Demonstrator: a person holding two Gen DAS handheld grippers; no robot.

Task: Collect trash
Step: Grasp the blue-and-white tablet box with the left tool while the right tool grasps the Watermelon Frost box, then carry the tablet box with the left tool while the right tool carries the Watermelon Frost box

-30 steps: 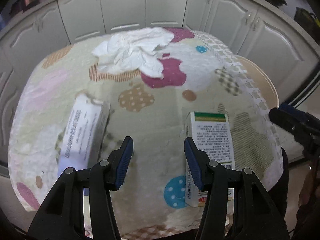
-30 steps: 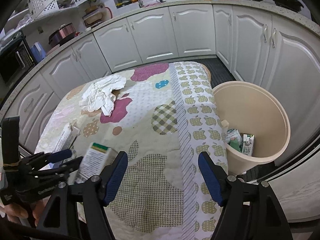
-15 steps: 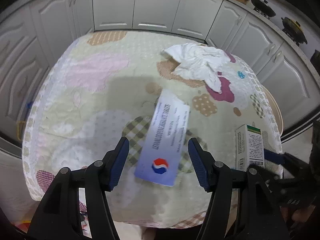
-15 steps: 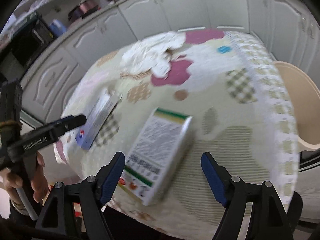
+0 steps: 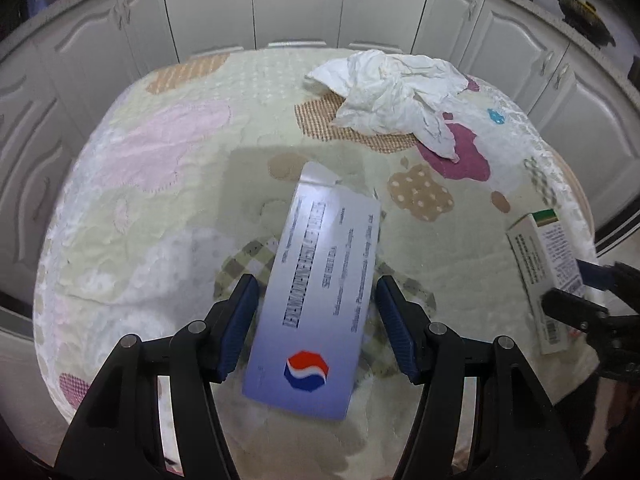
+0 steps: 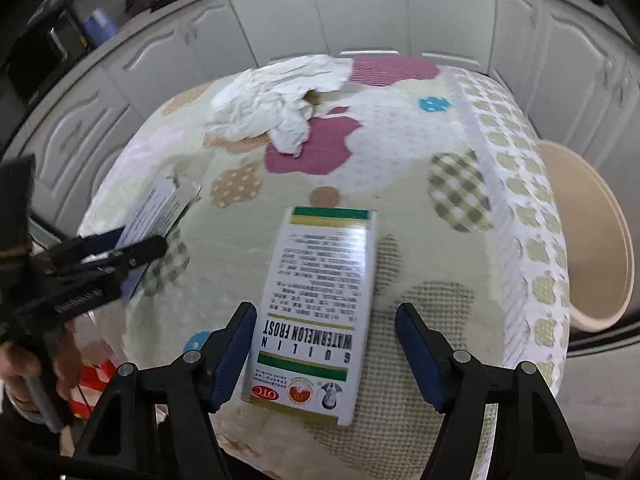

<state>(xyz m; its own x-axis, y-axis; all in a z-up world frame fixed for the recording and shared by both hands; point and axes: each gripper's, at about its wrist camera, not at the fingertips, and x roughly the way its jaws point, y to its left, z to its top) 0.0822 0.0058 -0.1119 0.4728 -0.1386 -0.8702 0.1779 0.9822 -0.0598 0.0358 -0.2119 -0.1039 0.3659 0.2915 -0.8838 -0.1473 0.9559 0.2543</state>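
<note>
A flat blue-white carton (image 5: 320,292) with a red-blue logo lies on the quilted table cover. My left gripper (image 5: 316,328) is open, one finger at each side of it, not touching. A white and green medicine box (image 6: 320,312) lies near the front edge. My right gripper (image 6: 326,354) is open and straddles the box, with a gap on the right. The box also shows in the left wrist view (image 5: 544,276), and the carton in the right wrist view (image 6: 156,208). A crumpled white paper (image 5: 392,100) lies at the far side, also in the right wrist view (image 6: 276,100).
A beige trash bin (image 6: 592,236) stands on the floor right of the table. White kitchen cabinets (image 5: 300,4) curve around behind. The table cover (image 5: 160,200) hangs over the edges. A red-and-white thing (image 6: 94,384) shows below the table's left edge.
Both grippers have moved forward and down over their items. The left one now frames the carton, and the right one now frames the medicine box. Both stay open.
</note>
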